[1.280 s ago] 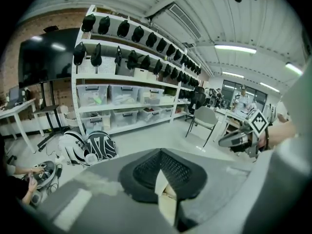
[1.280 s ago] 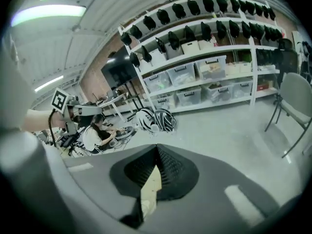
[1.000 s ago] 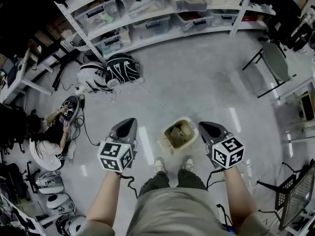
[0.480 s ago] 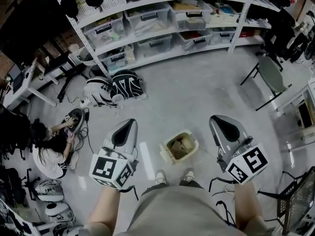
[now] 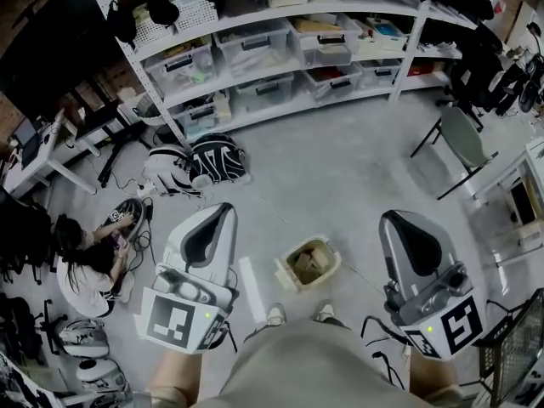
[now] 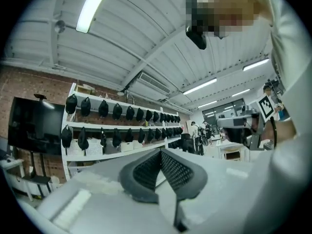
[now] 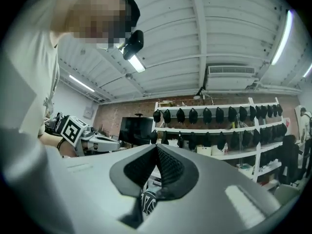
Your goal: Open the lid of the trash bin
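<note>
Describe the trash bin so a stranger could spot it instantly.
From the long white shelves, come down across the grey floor toward the person's shoes. Just ahead of them stands the trash bin, the only small cream box standing alone, brownish contents showing.

floor (image 5: 340, 168): grey concrete | back: white shelves (image 5: 280, 25) w/ bins (image 5: 255, 45) | rt: chair (image 5: 463, 134) | wall (image 6: 29, 84): brick | ceiling: strip lights (image 6: 95, 6)

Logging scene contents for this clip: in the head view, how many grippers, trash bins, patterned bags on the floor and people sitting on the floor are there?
Grippers: 2, the left gripper and the right gripper
Trash bin: 1
Patterned bags: 2, one paler, one darker
Person sitting on the floor: 1
Total: 6
</note>
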`<state>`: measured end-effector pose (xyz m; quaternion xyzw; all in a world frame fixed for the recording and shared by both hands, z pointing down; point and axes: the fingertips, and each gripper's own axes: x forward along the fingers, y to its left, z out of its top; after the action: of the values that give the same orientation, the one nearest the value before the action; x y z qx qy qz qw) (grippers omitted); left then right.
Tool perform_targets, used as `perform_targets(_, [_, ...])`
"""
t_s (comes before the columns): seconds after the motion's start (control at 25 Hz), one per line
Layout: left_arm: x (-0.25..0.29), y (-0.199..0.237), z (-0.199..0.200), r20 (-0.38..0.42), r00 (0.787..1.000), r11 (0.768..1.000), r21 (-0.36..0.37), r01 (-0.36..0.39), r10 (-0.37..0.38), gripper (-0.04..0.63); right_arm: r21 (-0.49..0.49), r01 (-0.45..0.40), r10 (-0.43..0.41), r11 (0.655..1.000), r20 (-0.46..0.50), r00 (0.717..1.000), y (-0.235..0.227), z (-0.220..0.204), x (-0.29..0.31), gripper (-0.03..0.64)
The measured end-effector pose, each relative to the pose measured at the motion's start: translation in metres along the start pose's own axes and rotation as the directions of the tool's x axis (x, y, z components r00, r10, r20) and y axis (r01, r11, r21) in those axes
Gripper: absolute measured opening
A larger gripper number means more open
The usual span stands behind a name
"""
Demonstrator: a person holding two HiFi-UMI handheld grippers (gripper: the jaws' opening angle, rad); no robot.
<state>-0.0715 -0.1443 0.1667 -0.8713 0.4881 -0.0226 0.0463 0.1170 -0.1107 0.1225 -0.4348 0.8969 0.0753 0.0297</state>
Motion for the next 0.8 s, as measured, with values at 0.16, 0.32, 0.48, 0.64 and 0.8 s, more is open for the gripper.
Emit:
perform_targets(0.16, [-0.004, -0.003, 0.013, 0.031, 0.999, 0.999, 0.038, 0.019, -0.02, 0.002, -0.005, -0.002, 0.002, 1.0, 0.034, 0.999, 0.004, 0.016, -0.001, 0.002])
perform_targets(0.32, [-0.003, -0.004, 0.013, 0.034, 0.999, 0.999, 0.038, 0.02, -0.021, 0.002, -0.006, 0.004, -0.004, 1.0, 0.038, 0.999, 0.003, 0.017, -0.002, 0.002])
perform_targets(0.48, [-0.002, 0.0, 0.008, 0.006, 1.0, 1.0, 0.013, 0.006, -0.007, 0.002, 0.001, 0.008, -0.008, 1.0, 0.031, 0.999, 0.001, 0.016, 0.001, 0.003])
perform_targets(0.64, [0.0, -0.001, 0.008, 0.011, 0.999, 0.998, 0.059, 0.029, -0.03, 0.002, 0.007, 0.003, -0.004, 1.0, 0.023, 1.0, 0.001, 0.013, 0.007, 0.003])
perform_targets(0.8, [-0.001, -0.001, 0.004, 0.0, 1.0, 0.999, 0.042, 0.026, -0.026, 0.002, 0.008, -0.005, 0.005, 1.0, 0.014, 1.0, 0.004, 0.009, 0.009, 0.003])
